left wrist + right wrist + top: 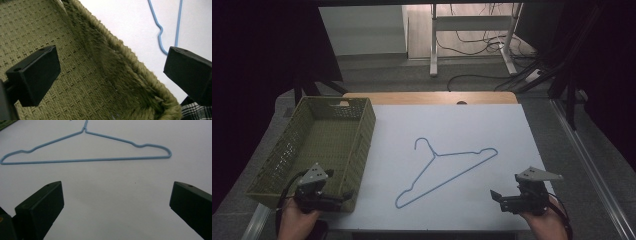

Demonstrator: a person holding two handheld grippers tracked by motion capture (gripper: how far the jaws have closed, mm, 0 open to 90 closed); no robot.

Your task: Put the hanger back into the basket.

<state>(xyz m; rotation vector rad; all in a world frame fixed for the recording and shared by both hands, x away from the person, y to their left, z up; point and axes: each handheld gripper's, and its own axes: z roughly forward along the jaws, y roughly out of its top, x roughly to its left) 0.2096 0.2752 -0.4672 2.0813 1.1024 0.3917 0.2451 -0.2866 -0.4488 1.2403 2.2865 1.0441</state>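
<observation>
Blue hanger (pixel 86 158), hook cut off in right gripper view.

**Blue wire hanger, one piece**

Thin blue wire hanger (pixel 447 171), lying flat on white table surface (pixel 492 125), near centre. Hook end pointing toward far side, long bar running diagonally from near left to far right. Small notch near each shoulder end. Untouched, just right of green woven basket (pixel 362 131).

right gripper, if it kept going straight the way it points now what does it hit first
Probably the blue hanger. The right gripper, open, faces its long bottom wire across bare white table, with nothing between them. Depth is hard to judge; angled downward, it might touch the table first.
</observation>
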